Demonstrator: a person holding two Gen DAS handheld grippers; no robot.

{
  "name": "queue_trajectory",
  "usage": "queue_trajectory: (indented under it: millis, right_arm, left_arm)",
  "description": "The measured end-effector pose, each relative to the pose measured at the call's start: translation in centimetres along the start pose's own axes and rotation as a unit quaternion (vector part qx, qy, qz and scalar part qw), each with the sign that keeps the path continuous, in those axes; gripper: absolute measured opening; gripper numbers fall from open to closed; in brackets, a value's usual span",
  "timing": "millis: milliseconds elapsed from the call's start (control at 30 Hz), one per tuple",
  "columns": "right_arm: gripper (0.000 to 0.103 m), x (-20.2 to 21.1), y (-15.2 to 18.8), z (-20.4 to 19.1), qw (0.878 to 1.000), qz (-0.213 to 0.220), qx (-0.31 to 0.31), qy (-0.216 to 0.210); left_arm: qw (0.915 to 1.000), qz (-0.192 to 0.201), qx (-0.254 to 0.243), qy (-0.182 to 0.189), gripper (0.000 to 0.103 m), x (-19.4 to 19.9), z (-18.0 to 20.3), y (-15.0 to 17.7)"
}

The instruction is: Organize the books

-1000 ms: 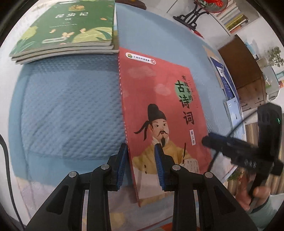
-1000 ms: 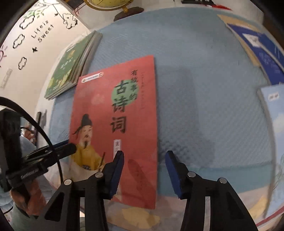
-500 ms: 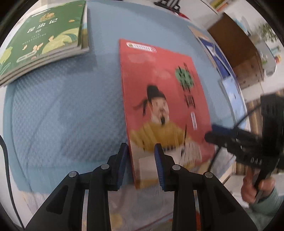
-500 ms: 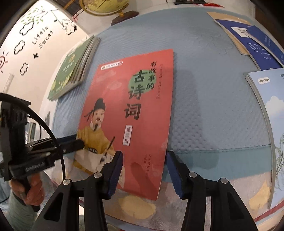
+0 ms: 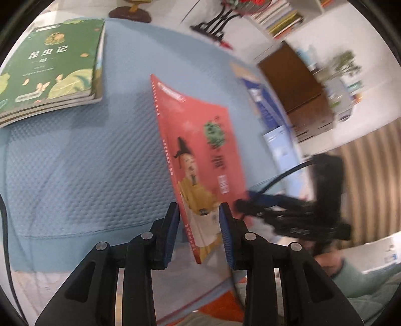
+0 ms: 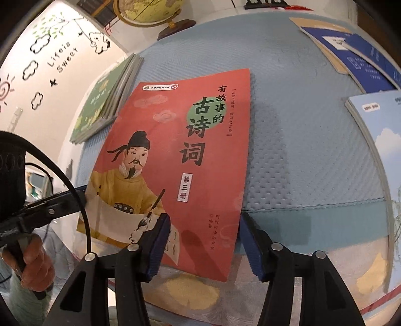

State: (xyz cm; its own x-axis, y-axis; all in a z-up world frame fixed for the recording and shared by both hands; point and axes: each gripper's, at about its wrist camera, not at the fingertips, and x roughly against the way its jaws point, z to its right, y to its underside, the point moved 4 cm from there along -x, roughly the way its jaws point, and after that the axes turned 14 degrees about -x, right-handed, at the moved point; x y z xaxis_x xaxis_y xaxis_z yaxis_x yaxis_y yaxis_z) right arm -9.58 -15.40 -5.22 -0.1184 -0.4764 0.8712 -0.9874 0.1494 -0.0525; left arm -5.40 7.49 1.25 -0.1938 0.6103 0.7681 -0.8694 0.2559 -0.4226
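Observation:
A red book (image 5: 200, 155) with a robed figure on its cover has its lower left corner pinched in my left gripper (image 5: 199, 233). Its spine edge is raised off the blue mat (image 5: 87, 163), so the cover tilts. In the right wrist view the red book (image 6: 175, 155) fills the middle, and the left gripper (image 6: 75, 198) holds its left edge. My right gripper (image 6: 204, 245) straddles the book's lower right corner. Its jaws are opening and the pads stand clear of the cover. A stack of green books (image 5: 50, 70) lies at the mat's far left.
Dark blue books (image 6: 356, 55) and a light blue book (image 6: 381, 140) lie on the mat's right side. A globe (image 6: 147, 12) stands behind the mat. A wooden cabinet (image 5: 295, 82) and a bookshelf (image 5: 280, 17) stand beyond. A hand (image 6: 32, 265) holds the left gripper's handle.
The left gripper has lifted the red book's spine edge, tilting it from flat to steep. The right gripper's jaws have spread wider around the book's lower right corner.

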Motion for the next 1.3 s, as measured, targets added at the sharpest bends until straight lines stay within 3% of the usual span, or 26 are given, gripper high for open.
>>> queue_trajectory:
  millis: [100,233,433,600,700,933,1067,1167,1233,1300]
  right_arm:
    - [0.062,0.0,-0.1,0.2,1.000,0.001,-0.018,-0.021]
    - [0.062,0.2,0.0,0.3,0.999,0.004,-0.021,-0.026]
    - [0.061,0.6,0.3,0.3,1.000,0.004,-0.019,-0.024]
    - [0.060,1.6,-0.3,0.5,0.998,-0.002,-0.040,-0.053]
    - [0.060,2.1,-1.0,1.5,0.995,-0.008,-0.070,-0.077]
    - [0.062,2.3,-0.7,4.5,0.968,-0.068,-0.154,-0.188]
    - [0.063,0.9,-0.4,5.8,0.932,-0.106,-0.213,-0.273]
    - [0.061,0.3,-0.6,5.6,0.913,-0.101,-0.237,-0.317]
    - [0.048,0.2,-0.8,4.9,0.906,-0.100,-0.240,-0.333]
    - [0.041,0.1,-0.9,4.3,0.917,-0.093,-0.229,-0.314]
  left_arm:
    - [0.9996,0.008,0.019,0.017,0.028,-0.3,-0.4,0.0]
    - [0.9985,-0.031,0.011,-0.044,0.019,-3.1,-0.1,0.7]
    - [0.9977,-0.032,0.000,-0.060,0.012,-3.8,0.4,0.6]
    - [0.9994,-0.013,0.025,-0.021,0.012,-3.2,0.3,-0.8]
    - [0.9972,0.012,0.062,0.040,0.012,-2.9,0.3,-2.0]
    - [0.9843,0.038,0.119,0.125,0.012,-2.7,0.4,-4.3]
    - [0.9741,0.041,0.158,0.157,0.012,-3.2,-0.4,-4.5]
    - [0.9653,0.041,0.185,0.180,0.012,-3.2,-1.3,-3.8]
    - [0.9642,0.037,0.194,0.177,0.012,-3.6,-1.6,-3.6]
    - [0.9692,0.032,0.187,0.157,0.012,-3.4,-1.9,-3.3]
